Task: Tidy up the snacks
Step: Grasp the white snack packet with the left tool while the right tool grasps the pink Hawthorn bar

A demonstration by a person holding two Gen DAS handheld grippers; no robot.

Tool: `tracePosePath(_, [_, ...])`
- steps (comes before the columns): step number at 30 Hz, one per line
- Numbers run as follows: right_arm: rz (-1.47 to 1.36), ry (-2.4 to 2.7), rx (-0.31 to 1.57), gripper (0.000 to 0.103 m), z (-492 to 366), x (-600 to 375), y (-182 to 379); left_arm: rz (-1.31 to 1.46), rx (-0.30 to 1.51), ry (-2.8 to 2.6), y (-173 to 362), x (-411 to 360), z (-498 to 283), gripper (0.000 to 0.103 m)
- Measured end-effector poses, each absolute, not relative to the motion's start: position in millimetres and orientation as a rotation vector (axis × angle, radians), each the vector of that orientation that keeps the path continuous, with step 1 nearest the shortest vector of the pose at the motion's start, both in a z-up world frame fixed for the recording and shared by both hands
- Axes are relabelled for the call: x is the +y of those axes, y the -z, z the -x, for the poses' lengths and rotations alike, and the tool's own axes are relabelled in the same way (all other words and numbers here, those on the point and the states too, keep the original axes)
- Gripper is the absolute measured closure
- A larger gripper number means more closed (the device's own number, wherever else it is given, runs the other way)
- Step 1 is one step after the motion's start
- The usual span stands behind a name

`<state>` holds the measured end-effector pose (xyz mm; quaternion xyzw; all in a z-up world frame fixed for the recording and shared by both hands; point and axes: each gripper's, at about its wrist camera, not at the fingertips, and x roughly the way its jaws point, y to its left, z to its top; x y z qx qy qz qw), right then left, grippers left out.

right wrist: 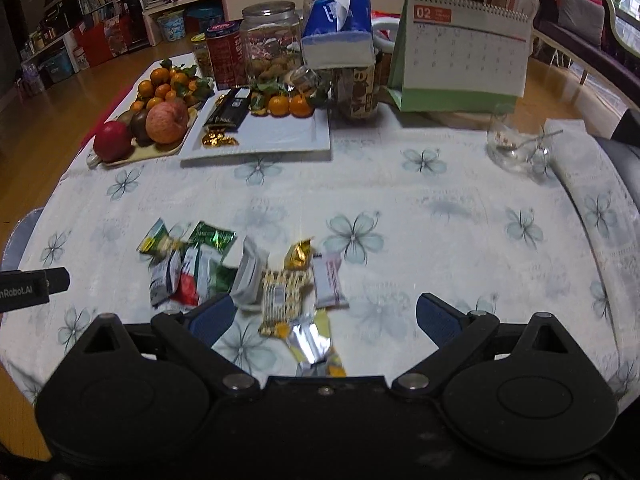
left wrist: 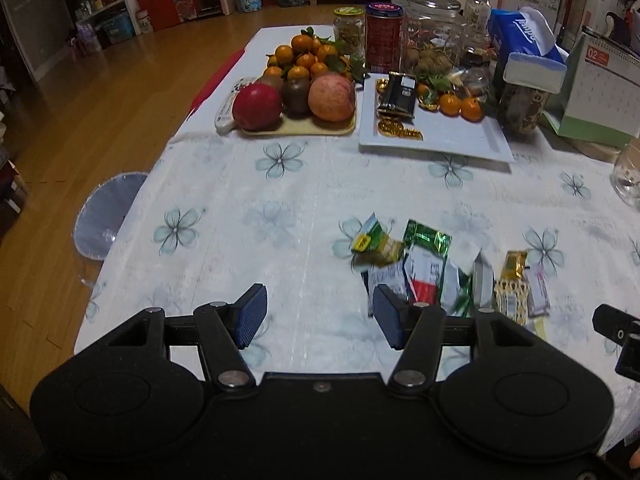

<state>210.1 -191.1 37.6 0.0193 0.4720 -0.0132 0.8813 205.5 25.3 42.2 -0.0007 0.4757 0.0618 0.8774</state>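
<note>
Flowered counter (left wrist: 224,216) underfoot, both sets of fingers spread and empty, left gripper (left wrist: 320,316) and right gripper (right wrist: 326,318) poised over loose snack packets (right wrist: 224,268) heaped just ahead, likely for sorting toward white tray (right wrist: 280,136) beyond.

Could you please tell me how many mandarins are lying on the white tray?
2 in plain view: one mandarin and a second beside it at the white tray far edge; others may hide behind leaves.

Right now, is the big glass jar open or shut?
Shut: the big glass jar stands upright with its lid on top.
</note>
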Motion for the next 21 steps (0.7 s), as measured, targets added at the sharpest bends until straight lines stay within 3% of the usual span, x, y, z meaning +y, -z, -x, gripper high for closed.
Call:
tracePosePath(4, [-0.051,0.038,0.977,0.0,-251,-191,-39,0.055,0.989,-0.087,-38,30,-237,0.039])
tracePosePath(11, [-0.178,0.035,1.14,0.002,-300,-208,2,-0.019,1.104,-0.027,2,22,-268,0.04])
tracePosePath(15, [-0.223,0.083,1.256,0.017,-316,-219,36,-0.011,1.212,0.021,26,17,-281,0.044])
tracePosePath(21, [-0.322,0.119,1.323,0.02,-320,-229,58,0.056,1.295,0.053,47,10,-297,0.045])
